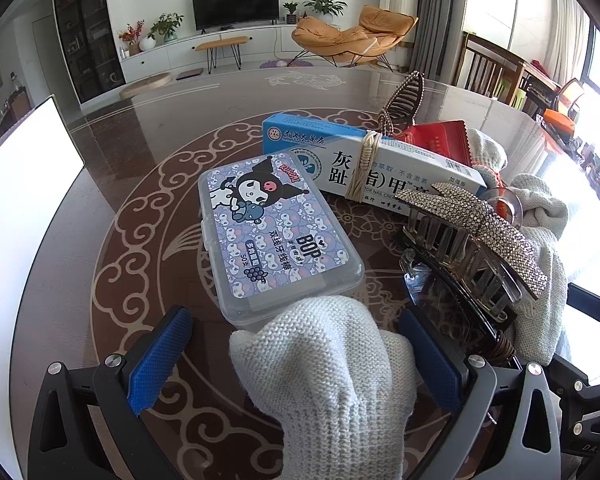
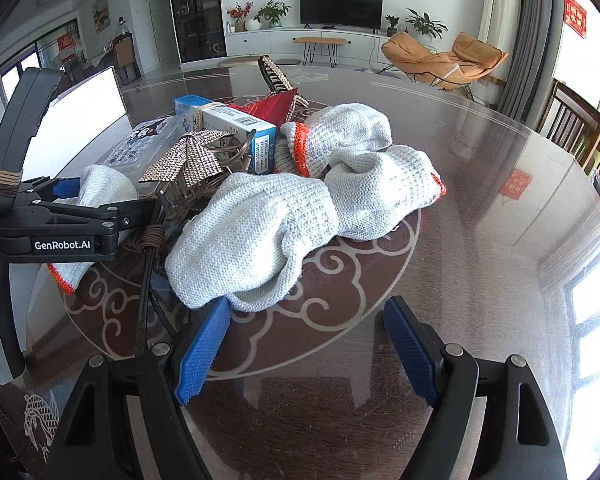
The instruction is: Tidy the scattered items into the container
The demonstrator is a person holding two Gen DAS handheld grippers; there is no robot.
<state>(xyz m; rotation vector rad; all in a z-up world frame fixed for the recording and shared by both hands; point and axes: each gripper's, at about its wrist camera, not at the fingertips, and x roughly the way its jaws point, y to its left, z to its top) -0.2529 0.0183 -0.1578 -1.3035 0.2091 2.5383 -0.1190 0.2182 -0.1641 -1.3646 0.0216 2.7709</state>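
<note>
My left gripper [image 1: 296,360] is open, and a white knit glove [image 1: 324,368] lies between its blue pads [image 1: 160,360]. Just ahead sits a clear floss-pick box [image 1: 276,232] with a cartoon print. Behind it lie a blue-and-white cream carton [image 1: 372,160], a red packet [image 1: 440,136] and two hair claws, one with a rhinestone bow [image 1: 472,232]. My right gripper [image 2: 308,352] is open over bare table. A pile of white gloves [image 2: 252,240] lies just beyond its left finger. The left gripper [image 2: 104,192] shows at the left of the right wrist view.
A white container wall [image 1: 28,184] stands at the table's left side, also in the right wrist view [image 2: 80,108]. The glossy patterned round table [image 2: 480,200] is bare to the right of the pile. Wooden chairs [image 2: 572,128] stand beyond the table's far right edge.
</note>
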